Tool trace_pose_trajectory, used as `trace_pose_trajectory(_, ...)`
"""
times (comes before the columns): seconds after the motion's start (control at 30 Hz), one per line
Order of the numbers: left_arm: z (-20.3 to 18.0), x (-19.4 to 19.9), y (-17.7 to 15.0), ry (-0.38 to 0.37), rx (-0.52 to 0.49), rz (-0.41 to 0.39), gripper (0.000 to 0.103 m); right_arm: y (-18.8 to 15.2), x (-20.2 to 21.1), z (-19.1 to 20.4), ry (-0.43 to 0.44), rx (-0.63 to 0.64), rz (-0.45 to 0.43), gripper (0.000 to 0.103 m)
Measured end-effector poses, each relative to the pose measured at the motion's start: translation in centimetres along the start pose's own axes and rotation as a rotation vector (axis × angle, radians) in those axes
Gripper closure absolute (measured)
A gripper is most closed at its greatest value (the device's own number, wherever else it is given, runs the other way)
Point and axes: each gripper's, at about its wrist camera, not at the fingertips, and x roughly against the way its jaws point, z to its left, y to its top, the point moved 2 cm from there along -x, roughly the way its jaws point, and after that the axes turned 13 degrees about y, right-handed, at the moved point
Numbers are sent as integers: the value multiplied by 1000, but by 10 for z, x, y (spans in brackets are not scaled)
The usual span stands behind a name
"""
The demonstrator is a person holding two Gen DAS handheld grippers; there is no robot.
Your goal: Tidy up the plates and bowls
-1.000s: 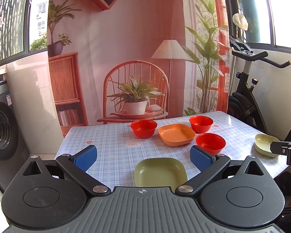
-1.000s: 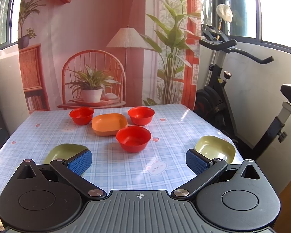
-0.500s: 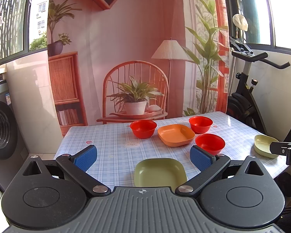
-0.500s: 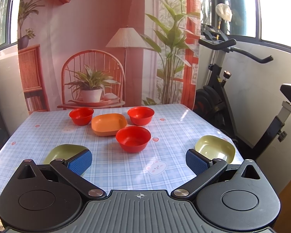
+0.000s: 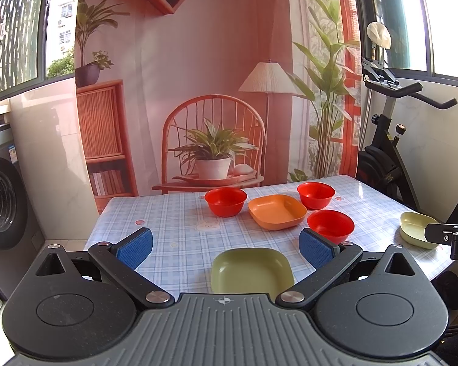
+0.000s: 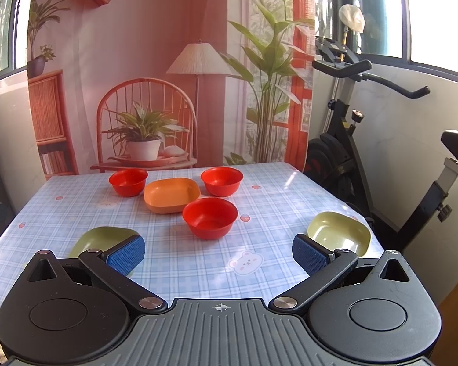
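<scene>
On the checked table [image 5: 168, 222] stand three red bowls: far left [image 5: 226, 201], far right [image 5: 316, 194] and nearer [image 5: 330, 225]. An orange square plate [image 5: 277, 212] lies between them. A green square plate [image 5: 252, 270] lies near the front edge, just below my open, empty left gripper [image 5: 226, 247]. A second green plate [image 6: 339, 233] sits at the right edge, beside the right finger of my open, empty right gripper [image 6: 218, 251]. In the right wrist view the near red bowl [image 6: 210, 217] is straight ahead and the first green plate [image 6: 102, 239] is partly hidden behind the left finger.
An exercise bike [image 6: 351, 140] stands close to the table's right side. A washing machine [image 5: 3, 204] is at the left. A printed backdrop [image 5: 213, 91] hangs behind the table's far edge. My right gripper's tip [image 5: 448, 238] shows at the right of the left wrist view.
</scene>
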Motion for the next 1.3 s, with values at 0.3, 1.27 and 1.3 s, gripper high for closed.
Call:
trace_pose_trajectory(0.3,0,-1,-1,-3,2,4,0,-1,-2,-1,1,-4,2,0)
trace_pose_trajectory(1.27,4,-32,7,-47,-19,62,0,9,-32,-25,154,-122,45,0)
trace_pose_trajectory(1.3,5,-41,12,-29,-31,67,0,14,-37,-27,166,-130,43,0)
